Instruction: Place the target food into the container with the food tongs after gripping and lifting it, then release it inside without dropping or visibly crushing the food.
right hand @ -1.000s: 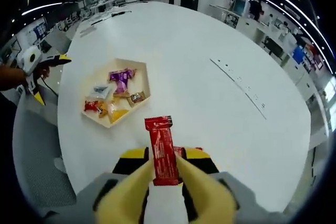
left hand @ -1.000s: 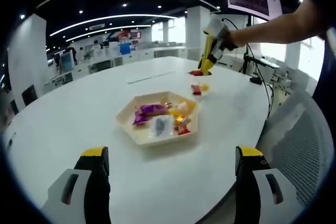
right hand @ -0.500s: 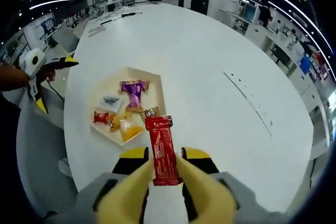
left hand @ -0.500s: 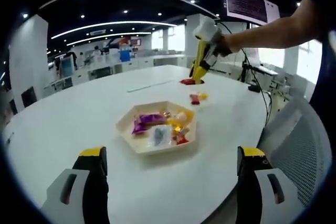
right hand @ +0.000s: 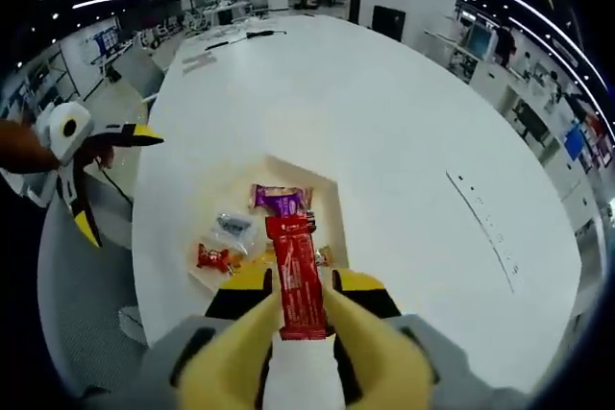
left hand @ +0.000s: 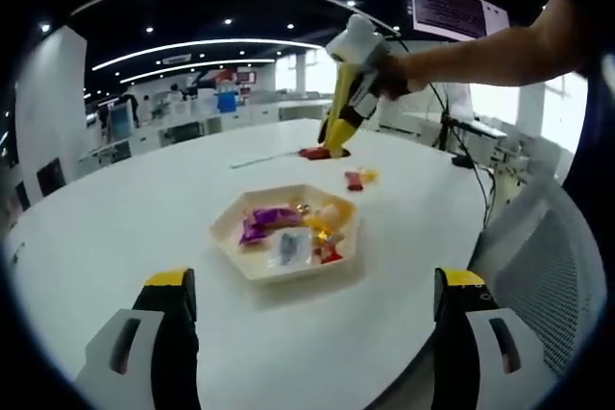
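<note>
Red snack bar (right hand: 296, 276) pinched upright between yellow tongs (right hand: 300, 333) of right gripper, held above hexagonal tray (right hand: 332, 213) of wrapped snacks on white table (right hand: 384, 112). Left gripper (left hand: 312, 333) jaws wide apart, apparently holding nothing.

White table (left hand: 115, 228): hexagonal tray (left hand: 252, 258), two loose snacks (left hand: 359, 178) (beside it).

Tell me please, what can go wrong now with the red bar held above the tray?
1. The right claw pinches the red bar only near its lower end, so the long free part could swing or slip out before release.
2. The hexagonal tray already holds a purple packet and other snacks, so the bar may land across the rim and slide onto the white table.
</note>
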### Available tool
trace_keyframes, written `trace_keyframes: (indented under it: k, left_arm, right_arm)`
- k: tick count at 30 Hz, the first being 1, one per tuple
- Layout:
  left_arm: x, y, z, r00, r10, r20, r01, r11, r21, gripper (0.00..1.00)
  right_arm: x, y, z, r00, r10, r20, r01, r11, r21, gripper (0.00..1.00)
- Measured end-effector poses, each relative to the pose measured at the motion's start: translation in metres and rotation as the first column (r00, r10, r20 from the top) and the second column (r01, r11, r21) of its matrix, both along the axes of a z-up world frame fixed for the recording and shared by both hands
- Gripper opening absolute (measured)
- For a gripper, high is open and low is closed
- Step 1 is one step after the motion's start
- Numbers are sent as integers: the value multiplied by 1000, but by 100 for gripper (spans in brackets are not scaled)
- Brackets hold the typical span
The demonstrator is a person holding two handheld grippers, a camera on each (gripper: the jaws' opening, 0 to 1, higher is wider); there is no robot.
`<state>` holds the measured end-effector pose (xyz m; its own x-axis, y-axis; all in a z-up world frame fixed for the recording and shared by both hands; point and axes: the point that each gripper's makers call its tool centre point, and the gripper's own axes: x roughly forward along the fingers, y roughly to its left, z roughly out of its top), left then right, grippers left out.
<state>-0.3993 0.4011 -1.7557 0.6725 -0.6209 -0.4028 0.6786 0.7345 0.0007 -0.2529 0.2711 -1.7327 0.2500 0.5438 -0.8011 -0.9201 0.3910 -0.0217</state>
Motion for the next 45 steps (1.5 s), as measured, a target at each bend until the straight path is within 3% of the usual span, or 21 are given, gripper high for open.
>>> trace_keyframes:
  k: [8,16,31,33,43,45]
  left_arm:
    - [-1,-1,0,1000,-5,5,5,1000,10,99]
    - [-2,-3,-1,1000,-18,13,17,999,32,99]
    - [0,0,-1,1000,-3,15,3,1000,31,99]
    - [0,0,-1,1000,-3,13,3,999,33,99]
    - [0,0,-1,1000,-4,16,3,999,37,99]
    - [0,0,-1,1000,-2,16,2,999,40,99]
  right_arm:
    - [-11,43,-2,998,63,-8,-63,998,3,23]
    - [-16,70,-2,994,105,-8,-105,994,3,23]
    - [-17,72,-5,991,135,0,-135,991,-18,24]
    - [-17,72,-6,978,202,51,-200,979,-45,25]
    - [-18,72,-3,975,214,62,-215,977,0,28]
    - [-16,72,-1,972,219,90,-219,976,-6,28]
